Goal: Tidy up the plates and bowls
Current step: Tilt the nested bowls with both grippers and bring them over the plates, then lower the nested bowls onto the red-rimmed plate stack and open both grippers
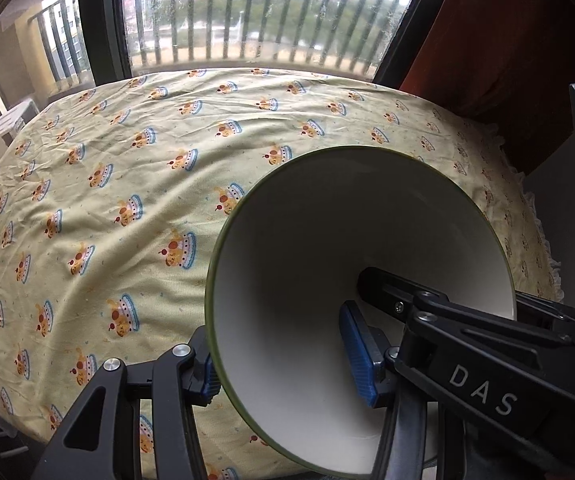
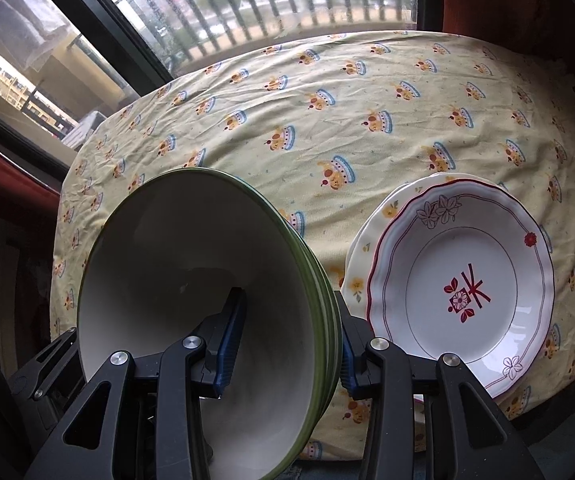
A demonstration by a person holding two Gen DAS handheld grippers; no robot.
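Left hand-held gripper (image 1: 287,364): jaws part closed across the wall of a green-rimmed bowl stack (image 1: 361,292), one blue pad (image 1: 357,354) inside against the white glaze, the other outside at the rim. Right hand-held gripper (image 2: 285,350): likewise clamped on the opposite wall of the same stack, one pad inside, one outside; its view shows several green rims nested together. The second black gripper appears inside the bowl in the left view, so both hands share the load. The stack is tilted towards the cameras; whether its base is clear of the yellow patterned cloth on the tabletop (image 1: 99,184) cannot be told. Judgement: nested ceramic, stiff, heavy as a set, glazed and slippery, liable to chip or shift between layers; rim pinches on opposite sides are appropriate but demand level, matched movement. Just beside the stack, on the cloth, lies a red-patterned plate (image 2: 461,292) resting on a yellow-flowered plate (image 2: 361,276); these are thin-edged and fragile, best taken at the rim.
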